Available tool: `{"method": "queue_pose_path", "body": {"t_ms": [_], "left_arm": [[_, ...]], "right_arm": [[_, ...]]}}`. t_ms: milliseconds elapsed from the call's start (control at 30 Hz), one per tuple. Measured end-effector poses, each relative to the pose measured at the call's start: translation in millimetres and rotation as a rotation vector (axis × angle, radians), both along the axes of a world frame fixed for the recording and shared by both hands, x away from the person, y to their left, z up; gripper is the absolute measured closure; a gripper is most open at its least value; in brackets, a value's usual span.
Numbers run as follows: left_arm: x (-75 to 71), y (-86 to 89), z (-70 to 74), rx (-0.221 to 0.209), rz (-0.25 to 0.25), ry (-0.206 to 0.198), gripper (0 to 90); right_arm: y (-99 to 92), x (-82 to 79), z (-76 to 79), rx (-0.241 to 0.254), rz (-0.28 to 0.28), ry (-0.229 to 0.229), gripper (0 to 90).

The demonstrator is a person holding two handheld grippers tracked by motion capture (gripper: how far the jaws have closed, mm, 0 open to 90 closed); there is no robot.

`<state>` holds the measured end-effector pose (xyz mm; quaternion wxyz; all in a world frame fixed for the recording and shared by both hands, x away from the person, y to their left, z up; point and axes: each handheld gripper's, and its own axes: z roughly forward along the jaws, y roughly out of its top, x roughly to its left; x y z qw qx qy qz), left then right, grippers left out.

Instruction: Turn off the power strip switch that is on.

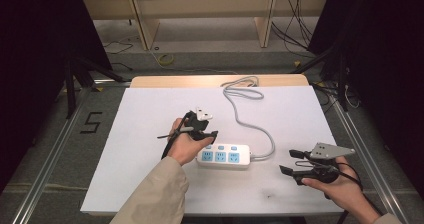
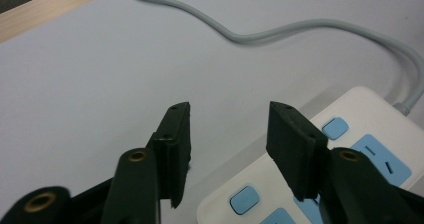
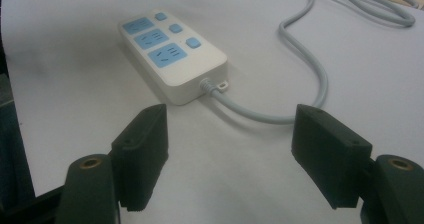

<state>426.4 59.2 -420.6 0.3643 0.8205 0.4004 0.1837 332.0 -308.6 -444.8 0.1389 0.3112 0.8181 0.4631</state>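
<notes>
Table (image 1: 150, 81): pale wooden top, covered almost wholly by a flat white sheet (image 1: 145, 149). On the sheet lay a white plastic power strip with three blue sockets and blue switches (image 1: 223, 157), just past centre toward 5 o'clock. Its grey cable (image 1: 240, 115) ran toward 12 o'clock, looped there.

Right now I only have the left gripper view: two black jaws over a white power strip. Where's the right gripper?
Observer: The right gripper sits off the cable end of the power strip, apart from it.
Operator: Holding anything?
Observer: No, its jaws stand wide open with bare table between them.
Operator: How many sockets on the strip?
Observer: Three blue sockets in a row, each with a small blue switch beside it.
Operator: Where does the cable go?
Observer: The cable curves to a loose coil at the table's far edge.
</notes>
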Motion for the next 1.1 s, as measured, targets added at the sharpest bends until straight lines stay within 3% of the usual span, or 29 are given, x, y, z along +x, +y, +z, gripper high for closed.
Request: {"method": "queue_pose_path", "body": {"t_ms": [167, 267, 367, 600, 1100], "left_arm": [[-0.2, 1.2, 0.6, 0.013, -0.002, -0.032, 40.9], [-1.0, 0.9, 0.6, 0.072, -0.003, -0.099, 28.7], [-1.7, 2.4, 1.4, 0.087, 0.007, -0.105, 23.8], [-2.6, 7.2, 1.7, 0.012, 0.002, -0.094, 17.9], [-6.8, 13.0, 2.3, 0.011, 0.015, -0.104, 16.0]], "right_arm": [[0.2, 0.1, -0.2, -0.001, 0.001, 0.0, 31.3], [-0.2, 0.0, 0.0, 0.0, -0.001, 0.001, 31.3], [-0.5, 0.0, 0.0, -0.001, 0.001, -0.002, 31.3], [-0.3, -0.1, -0.5, 0.003, -0.002, 0.002, 31.3], [-0.7, -0.4, -0.6, 0.001, 0.0, 0.0, 30.8]]}}
